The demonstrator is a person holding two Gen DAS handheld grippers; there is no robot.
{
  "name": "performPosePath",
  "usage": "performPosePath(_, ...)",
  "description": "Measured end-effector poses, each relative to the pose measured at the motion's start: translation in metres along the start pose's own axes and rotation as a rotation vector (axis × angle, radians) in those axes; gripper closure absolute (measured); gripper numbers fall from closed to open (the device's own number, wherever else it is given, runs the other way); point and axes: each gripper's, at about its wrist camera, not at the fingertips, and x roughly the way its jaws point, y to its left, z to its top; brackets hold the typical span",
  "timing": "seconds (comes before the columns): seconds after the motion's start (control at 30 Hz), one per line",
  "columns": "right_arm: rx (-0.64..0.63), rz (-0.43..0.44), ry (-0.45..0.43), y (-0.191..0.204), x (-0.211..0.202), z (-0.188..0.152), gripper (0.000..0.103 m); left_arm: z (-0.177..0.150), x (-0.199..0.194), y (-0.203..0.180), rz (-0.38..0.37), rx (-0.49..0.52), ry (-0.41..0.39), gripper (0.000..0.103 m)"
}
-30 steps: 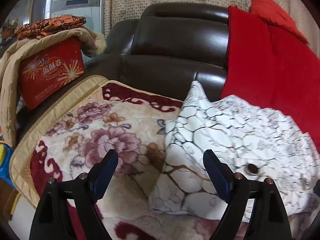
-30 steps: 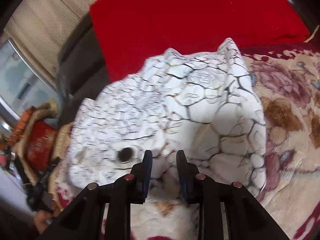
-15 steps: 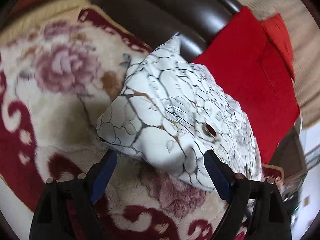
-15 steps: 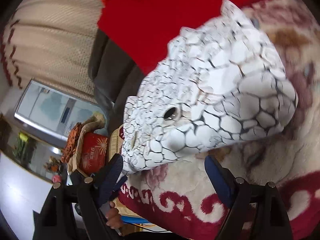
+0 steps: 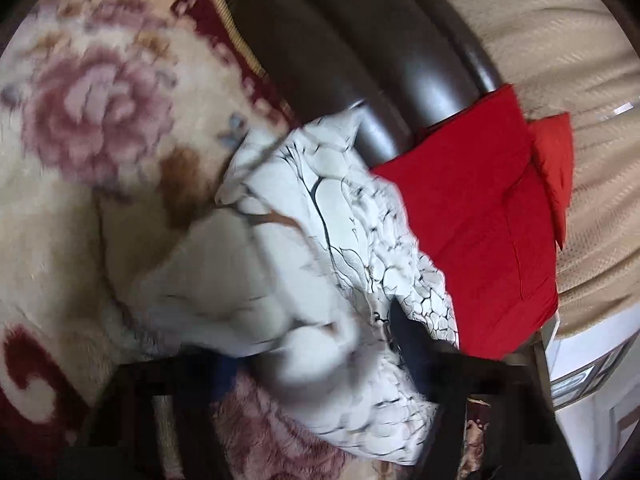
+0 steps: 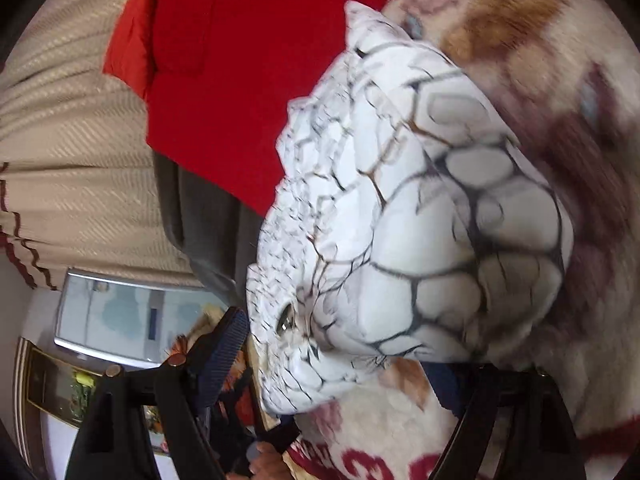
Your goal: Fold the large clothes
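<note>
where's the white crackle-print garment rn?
White crackle-print garment lies bunched centre-frame in both wrist views, on the floral blanket, its far edge against the red cloth and dark sofa back.

Soft indoor light, heavy motion blur, fisheye bending and dark corners.

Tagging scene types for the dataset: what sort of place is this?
Most likely a home living room. A dark leather sofa is covered by a plush floral blanket, with beige curtains behind and a white crackle-print garment lying on the seat.
</note>
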Motion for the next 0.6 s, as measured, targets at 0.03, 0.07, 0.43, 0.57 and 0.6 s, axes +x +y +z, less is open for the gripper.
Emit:
performPosePath(0.03, -0.027, 0.008, -0.012, 0.004, -0.002, 0.001, 0.017, 0.000, -0.001, -0.004, 0.003, 0.027, -0.013, 0.051)
performPosePath(0.07, -0.080, 0.008, -0.022, 0.013, 0.000, 0.001, 0.017, 0.000, -0.002, -0.003, 0.012, 0.037, -0.015, 0.051)
performPosePath(0.43, -0.196, -0.095, 0.078, 0.025, 0.004, -0.021, 0.019, 0.010, 0.017, 0.024, -0.012, -0.133, 0.048, 0.042)
performPosePath(0.57, -0.318, -0.064, 0.132, 0.054, -0.005, -0.029, 0.029, 0.008, 0.014, 0.018, 0.014, -0.079, 0.015, 0.055)
performPosePath(0.6, -0.347, -0.056, 0.133, 0.062, -0.008, -0.030, 0.031, 0.009, 0.015, 0.017, 0.017, -0.083, 0.016, 0.055)
